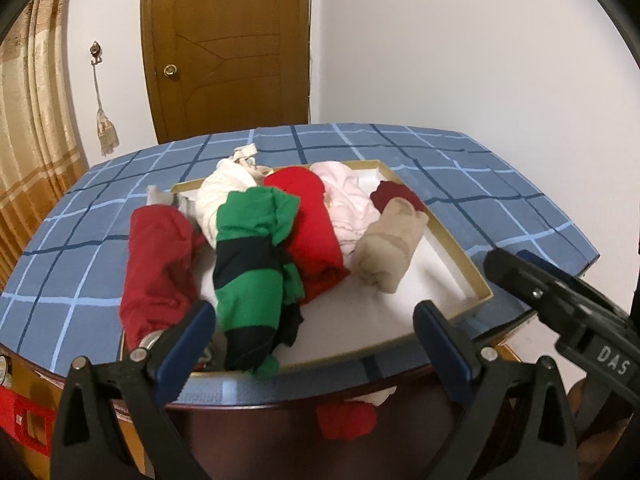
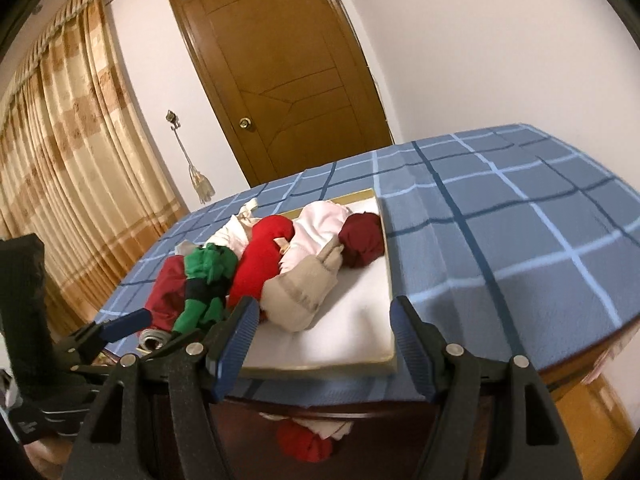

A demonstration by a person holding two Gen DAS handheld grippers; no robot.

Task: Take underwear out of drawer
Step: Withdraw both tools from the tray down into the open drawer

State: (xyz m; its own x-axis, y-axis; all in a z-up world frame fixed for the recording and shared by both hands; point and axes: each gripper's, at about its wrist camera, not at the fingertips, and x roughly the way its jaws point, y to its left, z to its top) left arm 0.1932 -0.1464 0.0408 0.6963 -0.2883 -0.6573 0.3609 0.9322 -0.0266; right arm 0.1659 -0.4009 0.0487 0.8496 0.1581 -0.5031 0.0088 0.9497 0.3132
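A shallow gold-rimmed box (image 1: 460, 248) with a white floor lies on the blue checked tablecloth (image 1: 500, 200). It holds several rolled pieces of underwear: green-and-black (image 1: 252, 280), bright red (image 1: 308, 224), beige (image 1: 390, 248), pink (image 1: 344, 196) and maroon (image 1: 394, 196). A dark red roll (image 1: 156, 264) lies along the box's left side. My left gripper (image 1: 316, 320) is open at the near edge, either side of the green roll's end and not pressing it. My right gripper (image 2: 324, 320) is open over the box's bare near corner, just short of the beige roll (image 2: 304, 292).
Red cloth (image 1: 346, 420) and white cloth hang below the table's dark wooden front edge. A brown door (image 1: 224, 48) and a white wall stand behind the table. Curtains (image 2: 60, 160) hang on the left. Bare tablecloth (image 2: 520, 220) spreads to the right of the box.
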